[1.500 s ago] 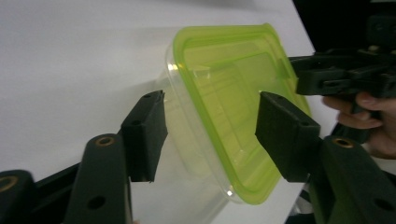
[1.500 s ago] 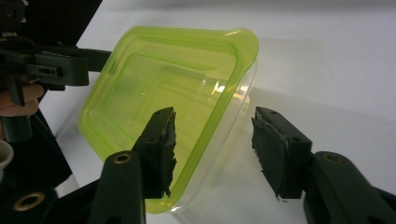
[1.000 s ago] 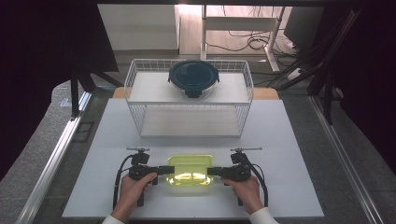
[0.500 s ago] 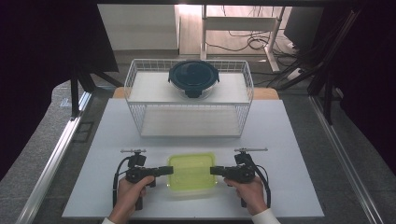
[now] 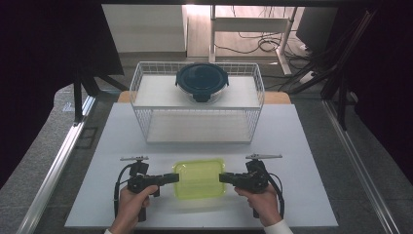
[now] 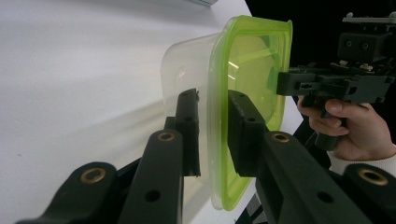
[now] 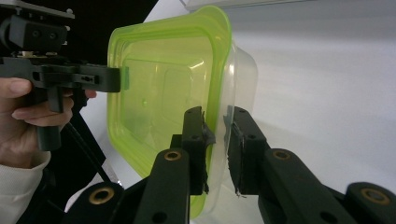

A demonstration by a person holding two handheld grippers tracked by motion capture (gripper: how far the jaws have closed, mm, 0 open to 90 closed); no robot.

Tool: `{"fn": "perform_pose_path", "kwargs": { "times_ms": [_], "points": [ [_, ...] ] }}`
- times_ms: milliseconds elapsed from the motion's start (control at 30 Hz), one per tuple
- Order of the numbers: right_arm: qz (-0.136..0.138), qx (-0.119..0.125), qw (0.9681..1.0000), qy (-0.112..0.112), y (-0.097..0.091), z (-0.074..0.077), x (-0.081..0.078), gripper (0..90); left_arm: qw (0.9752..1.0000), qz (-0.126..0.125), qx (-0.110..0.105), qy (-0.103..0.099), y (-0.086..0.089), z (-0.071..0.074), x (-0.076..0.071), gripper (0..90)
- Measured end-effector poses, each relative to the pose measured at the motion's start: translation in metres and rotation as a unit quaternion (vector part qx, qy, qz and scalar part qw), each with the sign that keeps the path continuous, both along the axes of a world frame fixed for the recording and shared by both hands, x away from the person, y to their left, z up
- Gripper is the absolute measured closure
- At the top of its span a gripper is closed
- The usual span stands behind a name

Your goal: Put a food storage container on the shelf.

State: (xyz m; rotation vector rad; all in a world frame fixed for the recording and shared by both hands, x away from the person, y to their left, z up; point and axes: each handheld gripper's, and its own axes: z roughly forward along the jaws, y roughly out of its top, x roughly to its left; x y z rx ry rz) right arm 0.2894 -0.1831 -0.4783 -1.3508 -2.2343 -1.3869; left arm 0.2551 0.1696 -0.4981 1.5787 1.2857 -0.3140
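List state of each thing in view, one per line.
Green box: lid on, gripped by its rim at both ends.
Left tool: shut on the green box's rim.
Right tool: shut on the green box's rim.
Basket: upright on the table, top open.
Round box: inside the basket, dark lid on.

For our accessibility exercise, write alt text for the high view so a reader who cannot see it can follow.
A person's left gripper and right gripper clamp opposite ends of a green-lidded container near the front of a white table. Behind it stands a white wire basket with a dark round lidded container inside.
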Motion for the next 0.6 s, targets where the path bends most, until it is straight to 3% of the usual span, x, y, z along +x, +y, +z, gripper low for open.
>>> {"fn": "perform_pose_path", "kwargs": {
  "times_ms": [367, 600],
  "points": [
    [0.003, -0.003, 0.9998, -0.019, 0.002, 0.009, -0.002, 77.4, 0.9999, 0.000, -0.007, -0.007, 0.002, 0.007, -0.002, 76.0],
    [0.011, -0.001, 0.9992, -0.039, 0.003, 0.021, -0.004, 77.6, 0.9998, 0.000, -0.004, -0.021, 0.005, 0.021, -0.005, 75.9]
  ]
}}
